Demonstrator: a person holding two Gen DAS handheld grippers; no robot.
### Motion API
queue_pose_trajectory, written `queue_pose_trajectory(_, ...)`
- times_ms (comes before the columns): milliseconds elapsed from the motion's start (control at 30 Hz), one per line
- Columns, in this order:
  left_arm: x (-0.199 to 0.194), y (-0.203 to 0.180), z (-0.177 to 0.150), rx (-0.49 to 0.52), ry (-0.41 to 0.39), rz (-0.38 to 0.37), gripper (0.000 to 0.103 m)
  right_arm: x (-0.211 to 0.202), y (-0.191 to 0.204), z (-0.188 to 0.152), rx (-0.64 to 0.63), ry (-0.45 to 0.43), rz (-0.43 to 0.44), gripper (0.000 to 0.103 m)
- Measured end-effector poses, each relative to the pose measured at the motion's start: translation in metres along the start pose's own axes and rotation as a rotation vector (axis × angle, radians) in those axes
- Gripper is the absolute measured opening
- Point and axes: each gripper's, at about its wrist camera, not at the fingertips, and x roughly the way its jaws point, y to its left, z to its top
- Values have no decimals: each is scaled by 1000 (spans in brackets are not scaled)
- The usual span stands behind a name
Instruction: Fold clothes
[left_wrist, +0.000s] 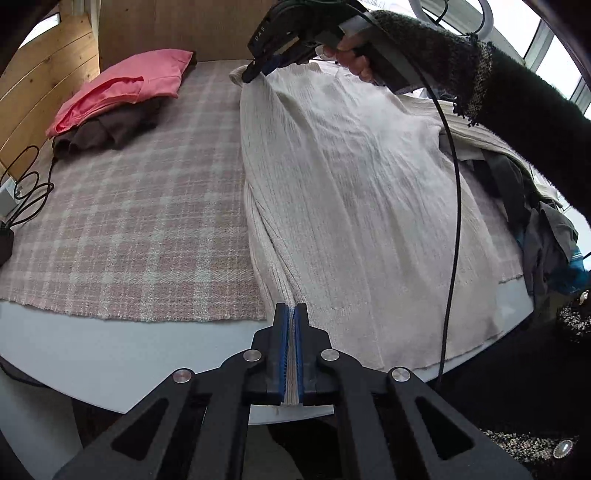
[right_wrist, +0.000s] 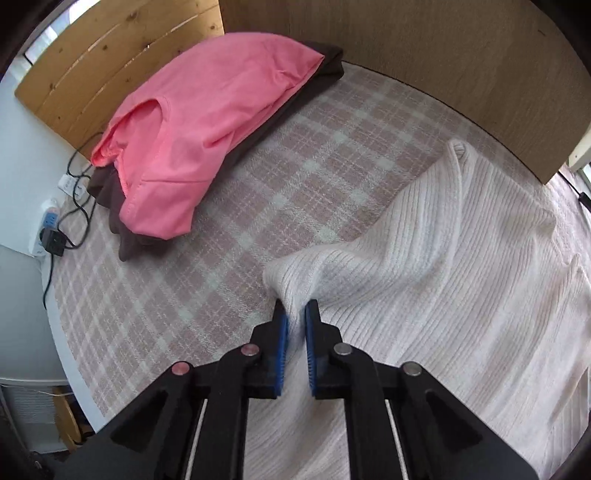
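Observation:
A cream ribbed knit sweater (left_wrist: 351, 192) lies spread on a pink plaid cloth (left_wrist: 140, 206) over the table. My left gripper (left_wrist: 294, 314) is shut on the sweater's near hem edge at the table's front. My right gripper (right_wrist: 296, 314) is shut on a bunched fold of the same sweater (right_wrist: 424, 258) at its far end; it also shows in the left wrist view (left_wrist: 255, 72), held by a hand in a dark sleeve. The sweater's left edge is stretched between the two grippers.
A folded pink garment (right_wrist: 207, 125) lies on a folded dark brown one (right_wrist: 280, 122) at the far left. Wooden panels (right_wrist: 443, 55) stand behind. A power strip and cables (right_wrist: 55, 221) sit at the left edge. A heap of dark clothes (left_wrist: 535, 221) lies on the right.

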Motion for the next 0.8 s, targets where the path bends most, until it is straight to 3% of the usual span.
queue_pose_trajectory(133,-25,-29,18,75,-41,-53,3,-53,-60,-27,205,-152,189,8)
queue_pose_trajectory(267,-16,-66,30,188,12,-157,3,-74,-122,-73,395,-241,243,8)
queue_pose_trajectory(300,-8,-70,29,202,49,-166,4,-71,-135,-82,426,-221,236,9)
queue_pose_trajectory(367,7,-78,27,229,127,-181,4,-58,-160,-95,467,-81,134,12)
queue_pose_trajectory(400,4,-75,29,227,124,-176,5,-57,-167,-100,473,-27,88,14)
queue_pose_trajectory(433,-1,-72,30,223,117,-170,5,-61,-172,-103,463,-26,74,14)
queue_pose_trajectory(567,-10,-54,46,179,71,-140,4,-106,-155,-91,316,-201,61,21)
queue_pose_trajectory(633,2,-52,52,176,75,-155,5,-105,-137,-79,242,-220,104,21)
queue_pose_trajectory(700,22,-55,57,182,83,-171,8,-89,-123,-68,204,-187,108,21)
queue_pose_trajectory(800,48,-59,52,204,167,-137,9,-40,-121,-66,220,-18,80,21)
